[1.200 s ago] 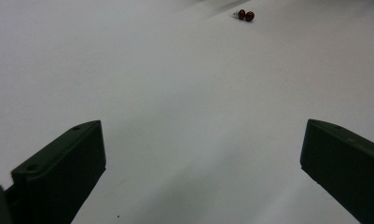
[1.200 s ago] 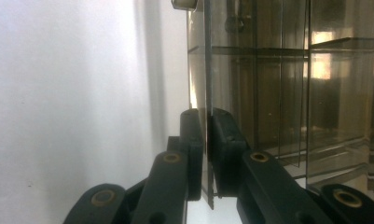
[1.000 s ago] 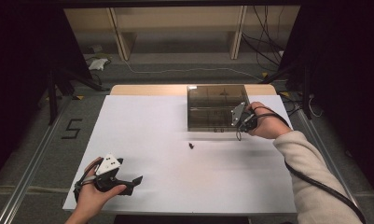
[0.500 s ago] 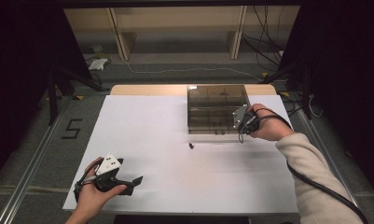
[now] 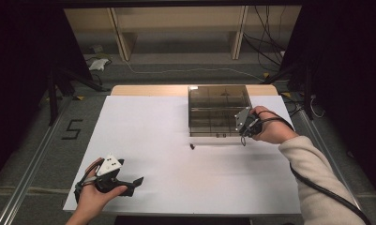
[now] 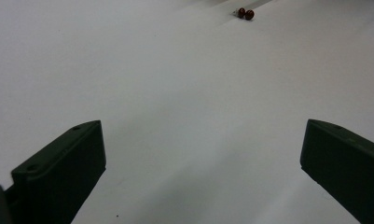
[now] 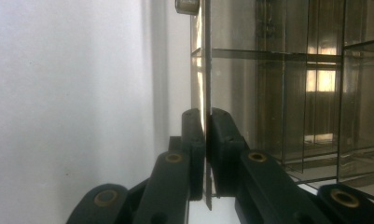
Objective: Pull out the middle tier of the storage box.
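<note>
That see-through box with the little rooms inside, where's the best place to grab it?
Grab the box by a thin upright side wall, coming over its open top rim so one jaw goes inside and one outside. The right tool already pinches the wall like that, at the box's right front corner.

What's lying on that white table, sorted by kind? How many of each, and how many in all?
Clear smoky divided box: 1
Small dark red beads, lying together in front of the box: 2
Hand-held grippers: 2, the left gripper open, the right gripper pinching the box's wall
Total: 5
</note>
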Demonstrator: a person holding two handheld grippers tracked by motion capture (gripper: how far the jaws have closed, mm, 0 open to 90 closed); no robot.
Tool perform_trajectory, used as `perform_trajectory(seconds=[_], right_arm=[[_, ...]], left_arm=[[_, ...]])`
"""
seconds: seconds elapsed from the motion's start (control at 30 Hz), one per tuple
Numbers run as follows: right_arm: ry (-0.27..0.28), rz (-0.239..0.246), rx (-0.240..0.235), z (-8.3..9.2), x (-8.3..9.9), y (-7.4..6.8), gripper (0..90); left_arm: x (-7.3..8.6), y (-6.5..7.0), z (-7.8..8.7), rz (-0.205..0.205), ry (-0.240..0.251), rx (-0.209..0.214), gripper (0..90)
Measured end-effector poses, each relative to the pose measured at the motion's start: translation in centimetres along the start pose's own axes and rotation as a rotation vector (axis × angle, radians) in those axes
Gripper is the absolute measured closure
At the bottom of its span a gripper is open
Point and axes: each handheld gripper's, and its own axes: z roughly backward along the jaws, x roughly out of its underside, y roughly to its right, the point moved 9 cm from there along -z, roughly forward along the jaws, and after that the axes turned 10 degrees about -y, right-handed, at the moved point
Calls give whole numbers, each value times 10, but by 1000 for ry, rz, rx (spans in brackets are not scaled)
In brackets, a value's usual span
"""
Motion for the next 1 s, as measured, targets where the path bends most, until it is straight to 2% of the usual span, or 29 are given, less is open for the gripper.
perform_trajectory(seconds=[1.0], right_arm=[[12,4,-6,1,3,-10,861]], left_arm=[[1,0,-1,-1,-7,0,0]])
